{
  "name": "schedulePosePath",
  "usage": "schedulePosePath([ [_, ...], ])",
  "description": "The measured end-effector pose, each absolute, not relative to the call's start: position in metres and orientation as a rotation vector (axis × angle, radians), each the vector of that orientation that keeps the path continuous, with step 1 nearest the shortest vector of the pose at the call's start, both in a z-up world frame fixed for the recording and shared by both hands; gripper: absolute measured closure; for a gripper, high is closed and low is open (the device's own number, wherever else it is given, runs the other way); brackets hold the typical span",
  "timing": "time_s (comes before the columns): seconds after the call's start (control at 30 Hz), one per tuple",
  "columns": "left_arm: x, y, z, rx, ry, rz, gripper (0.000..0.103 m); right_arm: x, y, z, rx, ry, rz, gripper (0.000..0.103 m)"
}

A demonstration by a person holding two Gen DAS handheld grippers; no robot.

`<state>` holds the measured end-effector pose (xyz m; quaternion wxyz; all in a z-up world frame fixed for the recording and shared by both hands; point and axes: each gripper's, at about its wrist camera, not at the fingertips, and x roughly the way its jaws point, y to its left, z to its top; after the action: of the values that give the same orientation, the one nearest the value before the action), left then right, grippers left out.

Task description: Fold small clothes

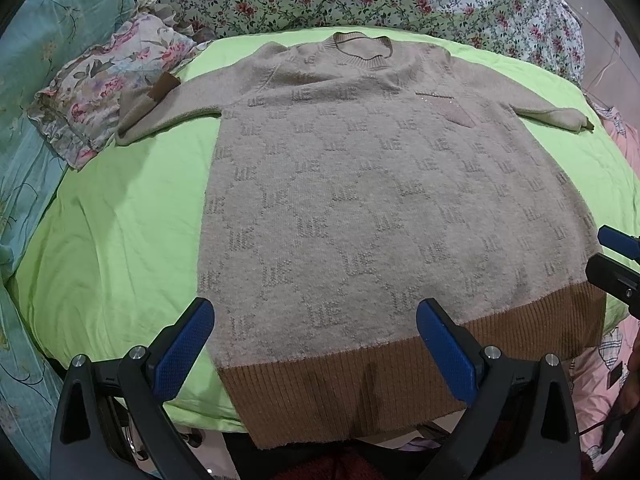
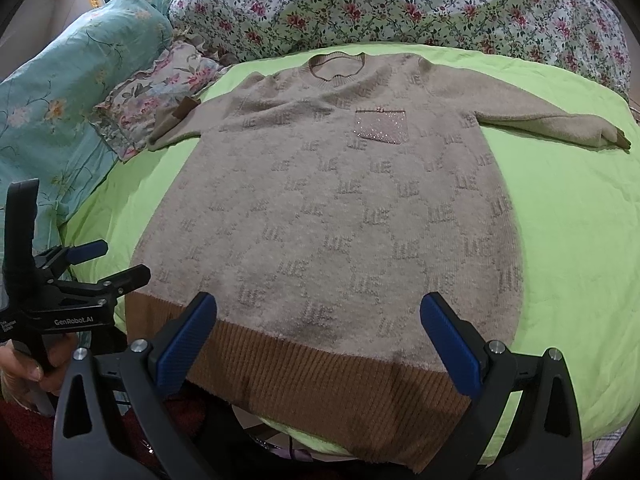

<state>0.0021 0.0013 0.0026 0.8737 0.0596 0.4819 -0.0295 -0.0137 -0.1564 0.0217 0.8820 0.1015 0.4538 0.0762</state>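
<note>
Sweater [image 1: 360, 200] lay flat on the green sheet [image 1: 120, 240], collar far, brown hem [image 1: 340, 392] overhanging the near edge; both sides bare. Left gripper [image 1: 316, 344] and right gripper [image 2: 320, 340] gaped wide, holding nothing.

The sweater [image 1: 360, 208] lies flat on the sheet [image 1: 120, 240], pillows [image 1: 100, 92] behind.

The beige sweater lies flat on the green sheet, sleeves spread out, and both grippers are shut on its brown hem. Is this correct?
Not entirely. Both the left gripper and right gripper are open above the brown hem, as each wrist view shows. The sweater does lie flat on the green sheet, sleeves spread.
</note>
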Motion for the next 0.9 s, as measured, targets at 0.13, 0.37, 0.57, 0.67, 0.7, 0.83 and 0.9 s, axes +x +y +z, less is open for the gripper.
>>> schedulePosePath([
  [0.13,0.002,0.002,0.002,0.123,1.01,-0.065,0.002,-0.014,-0.157,0.022,0.235,0.929,0.168,0.001],
  [0.37,0.004,0.003,0.001,0.113,1.024,-0.07,0.002,-0.012,-0.16,0.022,0.245,0.929,0.169,0.001],
  [0.57,0.007,0.004,-0.002,0.107,1.048,-0.075,0.002,-0.011,-0.161,0.02,0.227,0.938,0.156,0.001],
  [0.67,0.007,0.005,-0.003,0.099,1.061,-0.083,0.002,-0.01,-0.161,0.019,0.222,0.944,0.154,0.001],
  [0.7,0.008,0.005,-0.003,0.099,1.061,-0.084,0.002,-0.01,-0.161,0.018,0.223,0.945,0.154,0.001],
  [0.83,0.01,0.004,-0.004,0.095,1.077,-0.093,0.002,-0.01,-0.161,0.018,0.229,0.951,0.154,0.001],
  [0.9,0.012,0.005,-0.004,0.096,1.08,-0.098,0.002,-0.009,-0.161,0.018,0.229,0.957,0.147,0.001],
])
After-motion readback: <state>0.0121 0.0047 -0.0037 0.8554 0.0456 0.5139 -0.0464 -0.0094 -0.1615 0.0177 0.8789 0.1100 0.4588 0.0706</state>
